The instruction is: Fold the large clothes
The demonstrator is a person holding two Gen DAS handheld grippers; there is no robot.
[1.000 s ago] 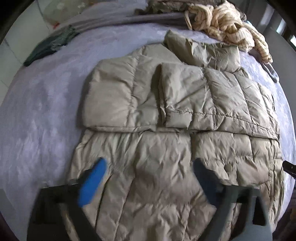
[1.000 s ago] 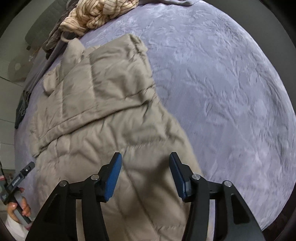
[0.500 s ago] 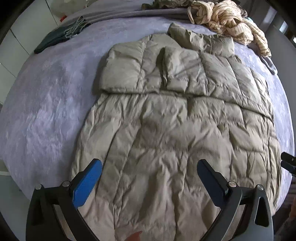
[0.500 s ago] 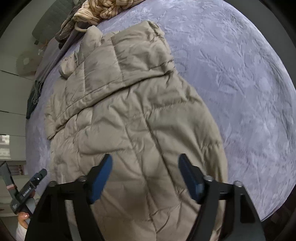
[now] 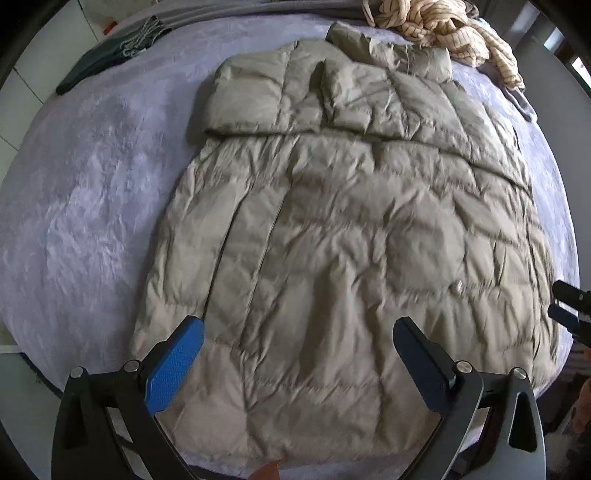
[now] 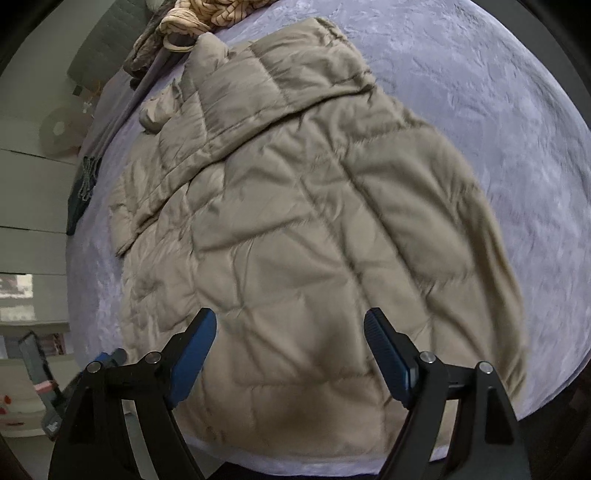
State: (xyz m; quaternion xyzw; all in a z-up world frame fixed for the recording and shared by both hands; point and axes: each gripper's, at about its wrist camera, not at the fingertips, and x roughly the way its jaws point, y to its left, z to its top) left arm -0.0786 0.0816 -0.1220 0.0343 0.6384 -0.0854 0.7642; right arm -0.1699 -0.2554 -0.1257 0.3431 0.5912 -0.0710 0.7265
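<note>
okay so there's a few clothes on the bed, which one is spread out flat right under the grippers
The beige puffer coat. It lies flat mid-bed; the striped knit is heaped and the dark garment lies at the far edge.

Both views are fisheye cameras riding on the hand-held grippers, each looking steeply down along its own fingers. The left wrist view sits above the near hem of the padded coat [image 5: 332,229] and faces up its length toward the heap of striped knitwear [image 5: 443,26] at the far edge of the lilac bedcover [image 5: 74,184]. The right wrist view hangs over the same hem, skewed so the coat [image 6: 295,221] runs diagonally. They share the coat, bedcover and knitwear [image 6: 207,14]; the blurred shape low on the left may be the left gripper [image 6: 110,360].
</note>
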